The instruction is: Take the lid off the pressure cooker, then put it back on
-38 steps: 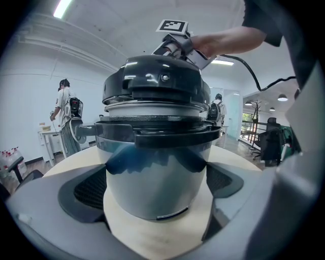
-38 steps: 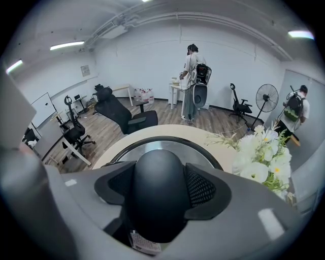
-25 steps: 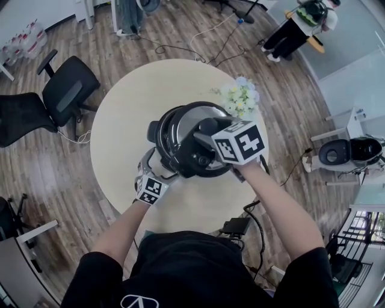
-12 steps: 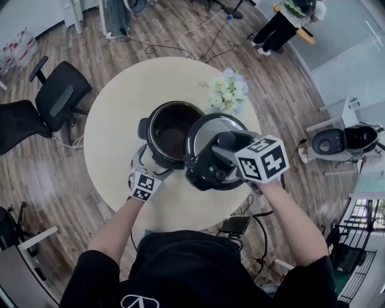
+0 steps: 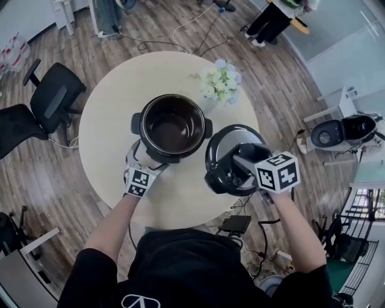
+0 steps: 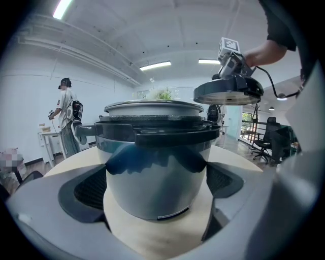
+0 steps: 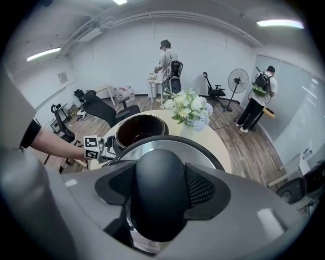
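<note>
- Pale wood, round: the bench [image 5: 102, 120] carries the pressure cooker [image 5: 171, 127], which stands uncovered near its middle, its dark inner pot open to the head view.
- The lid [image 5: 219, 143] is off the cooker. It is held in the air to the cooker's right, above the bench's near right edge and apart from the pot's rim.
- In the left gripper view the lid hangs higher than the cooker's rim and roughly level, steel top upward.
- The right gripper [image 5: 243, 161] carries the lid. Its fingers are clamped from both sides on the lid's black knob [image 7: 155, 198], pads pressed against it, and the gripper points steeply down.
- The left gripper [image 5: 140, 163] sits low at the cooker's near left side. Its fingers stand wide on either side of the cooker's lower steel body, with the pads against the wall — a grip on the pot itself.
- A bunch of white and pale flowers [image 5: 221, 81] stands beyond the cooker near the bench's far right edge, clear of both pot and lid.
- A wooden floor [image 5: 180, 30] surrounds the bench. A black office chair [image 5: 51, 99] stands to the left, and a person [image 5: 274, 15] stands well away at the top right.
</note>
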Tool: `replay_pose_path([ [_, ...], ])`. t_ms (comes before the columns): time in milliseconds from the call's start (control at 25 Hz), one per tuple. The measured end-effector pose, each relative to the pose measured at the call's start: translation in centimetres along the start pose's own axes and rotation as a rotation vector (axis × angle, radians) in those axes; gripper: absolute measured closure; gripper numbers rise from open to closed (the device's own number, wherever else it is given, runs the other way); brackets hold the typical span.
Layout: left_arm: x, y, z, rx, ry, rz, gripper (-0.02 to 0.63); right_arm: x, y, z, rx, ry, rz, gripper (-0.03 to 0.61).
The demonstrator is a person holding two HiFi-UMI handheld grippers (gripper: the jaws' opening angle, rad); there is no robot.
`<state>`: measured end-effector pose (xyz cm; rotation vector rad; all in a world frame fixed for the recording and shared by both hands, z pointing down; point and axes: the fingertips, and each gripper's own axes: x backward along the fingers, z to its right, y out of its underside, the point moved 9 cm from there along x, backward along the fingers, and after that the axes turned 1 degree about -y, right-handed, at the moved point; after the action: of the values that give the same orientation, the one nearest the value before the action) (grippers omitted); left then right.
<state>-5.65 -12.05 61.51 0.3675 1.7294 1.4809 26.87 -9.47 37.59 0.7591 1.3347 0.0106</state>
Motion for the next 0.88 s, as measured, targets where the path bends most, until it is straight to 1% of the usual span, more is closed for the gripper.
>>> replay_pose_path([
  [160, -0.1, 0.0, 0.1, -0.002, 0.000, 0.000, 0.023, -0.5, 3.1, 1.7, -0.062, 0.033, -0.011, 0.278],
  [320, -0.2, 0.1, 0.0, 0.000, 0.001, 0.000, 0.023, -2.7, 6.2, 2.7, -0.102, 0.061, -0.047, 0.279],
  [560, 0.1, 0.1, -0.1, -0.004, -0.001, 0.006, 0.023, -8.3, 10.0, 2.3, -0.121, 0.041, -0.095, 0.281],
  [880, -0.2, 0.1, 0.0, -0.003, -0.003, -0.002, 0.023, -16.1, 11.8, 1.5, -0.128, 0.038, -0.124, 0.281],
])
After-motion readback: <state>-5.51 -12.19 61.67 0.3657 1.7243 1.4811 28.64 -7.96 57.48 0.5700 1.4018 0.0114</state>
